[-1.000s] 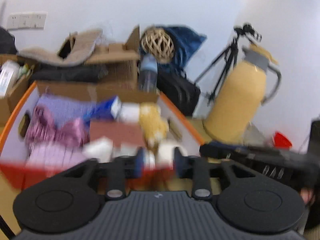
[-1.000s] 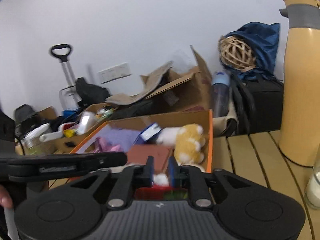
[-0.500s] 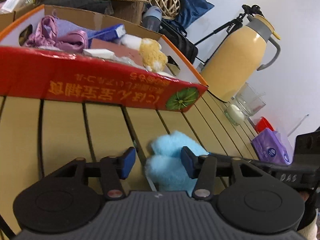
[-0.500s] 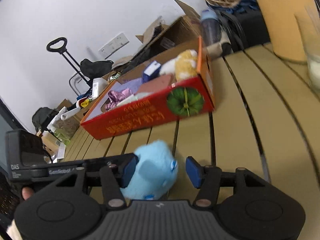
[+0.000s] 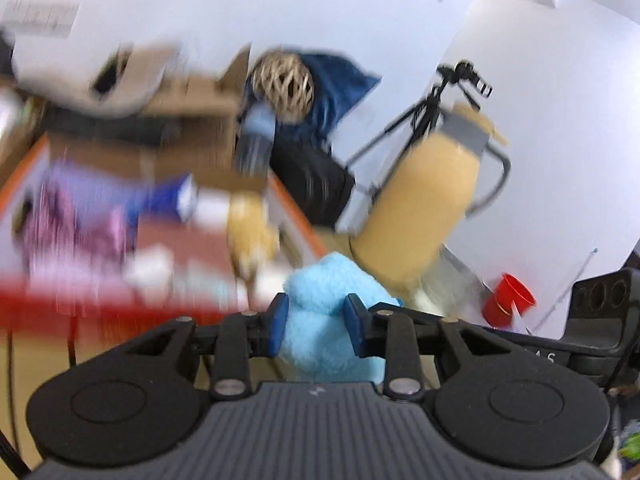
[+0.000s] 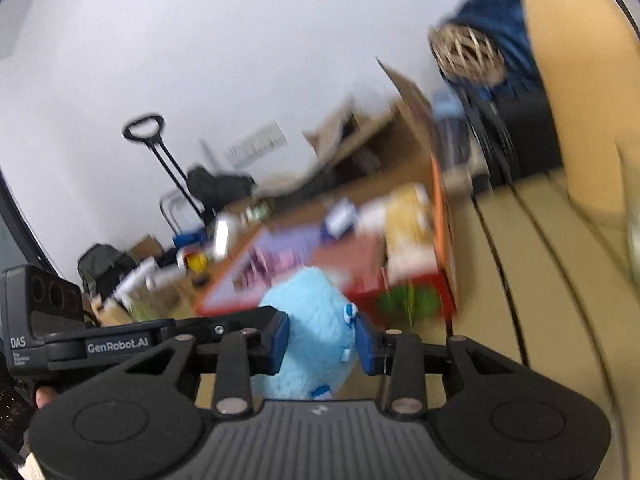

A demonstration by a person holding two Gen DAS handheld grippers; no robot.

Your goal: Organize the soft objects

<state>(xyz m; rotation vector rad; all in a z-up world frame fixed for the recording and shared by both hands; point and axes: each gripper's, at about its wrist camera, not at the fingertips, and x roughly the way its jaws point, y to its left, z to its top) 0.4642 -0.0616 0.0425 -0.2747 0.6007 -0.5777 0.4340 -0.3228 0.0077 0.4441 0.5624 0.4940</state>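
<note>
A light blue plush toy [image 5: 320, 320] sits between the blue pads of my left gripper [image 5: 316, 328], which is shut on it. The same toy [image 6: 316, 332] is also pinched between the pads of my right gripper [image 6: 322, 340]. Both grippers hold it lifted above the slatted wooden table [image 6: 520, 280]. Ahead stands the red and orange cardboard box [image 5: 80, 300], blurred, holding pink and purple cloths [image 5: 72, 232] and a yellow and white plush [image 5: 248, 232]. The box also shows in the right wrist view [image 6: 440, 240].
A tall yellow thermos jug [image 5: 424, 208] stands right of the box. A red cup [image 5: 508, 300] and a glass lie further right. Behind are cardboard boxes [image 5: 192, 108], a wicker ball [image 5: 284, 88], a blue bag and a tripod [image 5: 432, 108].
Both grippers closed on the blue plush and lifted it off the table. The views swung up from the tabletop towards the box and are now motion-blurred.
</note>
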